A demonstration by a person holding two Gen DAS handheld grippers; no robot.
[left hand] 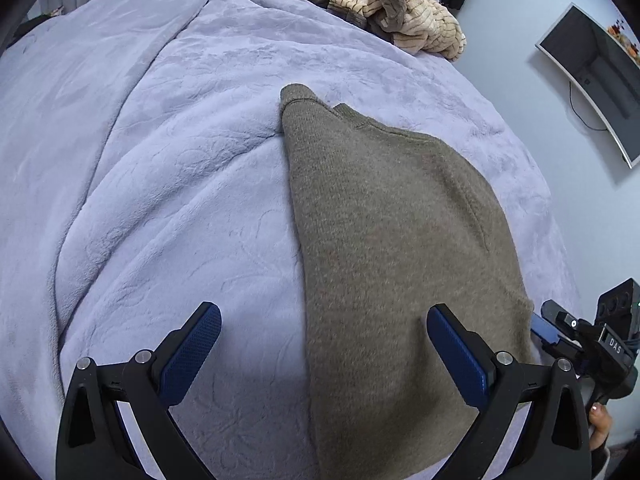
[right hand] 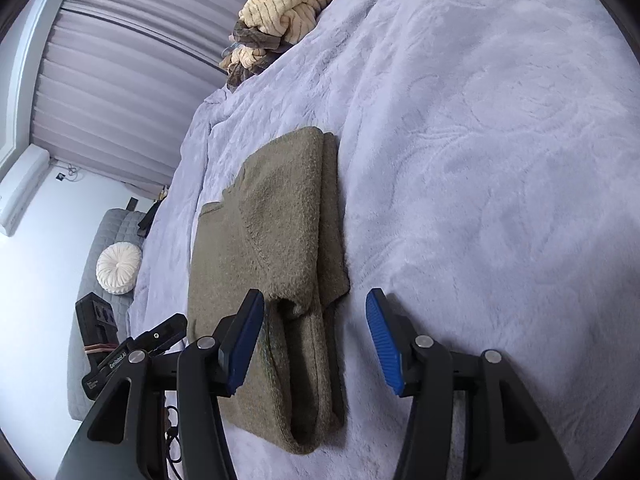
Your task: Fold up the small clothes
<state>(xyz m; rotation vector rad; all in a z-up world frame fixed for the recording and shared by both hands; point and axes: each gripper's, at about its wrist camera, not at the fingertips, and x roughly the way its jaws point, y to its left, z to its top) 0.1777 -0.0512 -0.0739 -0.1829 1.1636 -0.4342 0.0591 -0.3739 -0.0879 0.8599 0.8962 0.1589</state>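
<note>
An olive-brown knit garment (left hand: pixel 392 240) lies folded into a long strip on the lavender blanket (left hand: pixel 160 160). My left gripper (left hand: pixel 323 316) hovers open over its near left edge, one pad above the blanket and the other above the knit. In the right wrist view the same garment (right hand: pixel 272 220) shows stacked layers with a folded sleeve end nearest me. My right gripper (right hand: pixel 315 300) stands open above that end, and the pads do not press the cloth. Each gripper also shows in the other's view: the right one (left hand: pixel 560 328) at the garment's right edge, the left one (right hand: pixel 160 336) at the lower left.
A heap of beige and brown striped clothes (left hand: pixel 400 12) (right hand: pixel 296 4) sits at the far end of the bed. A monitor (left hand: pixel 592 80) hangs on the wall past the bed's right side. Curtains (right hand: pixel 120 60) and a round white cushion (right hand: pixel 119 268) lie beyond the other side.
</note>
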